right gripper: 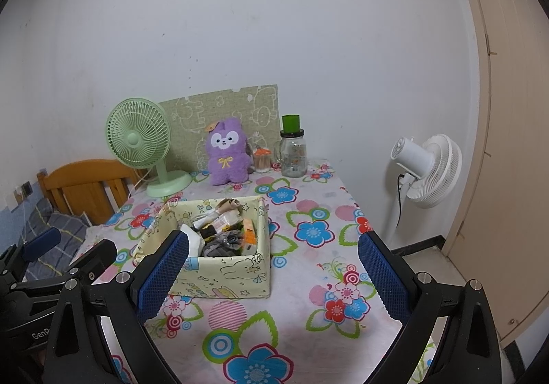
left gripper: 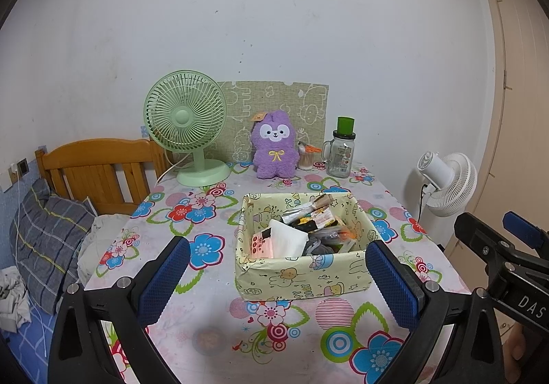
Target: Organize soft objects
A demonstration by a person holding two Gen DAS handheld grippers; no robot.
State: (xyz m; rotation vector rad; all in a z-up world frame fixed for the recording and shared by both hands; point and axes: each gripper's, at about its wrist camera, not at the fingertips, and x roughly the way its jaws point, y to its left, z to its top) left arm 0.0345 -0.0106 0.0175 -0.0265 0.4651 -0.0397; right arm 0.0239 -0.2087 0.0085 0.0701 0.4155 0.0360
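Note:
A pale yellow cartoon-print box [left gripper: 302, 276] [right gripper: 236, 272] sits mid-table, filled with socks, packets and a white cloth. A purple plush toy [left gripper: 274, 150] [right gripper: 227, 154] stands upright at the back of the table against a green board. My left gripper [left gripper: 276, 269] is open, its blue pads either side of the box's near wall, short of it. My right gripper [right gripper: 272, 269] is open too, hovering just right of the box front. Nothing is held by either. The right gripper's body shows at the edge of the left wrist view [left gripper: 507, 257].
A green desk fan [left gripper: 187, 123] [right gripper: 140, 140] stands back left, and a glass jar with a green lid [left gripper: 341, 150] [right gripper: 293, 150] and a cotton-swab pot [left gripper: 306, 157] back right. A white floor fan [left gripper: 446, 183] [right gripper: 429, 171] stands right of the table, a bed [left gripper: 51, 229] left.

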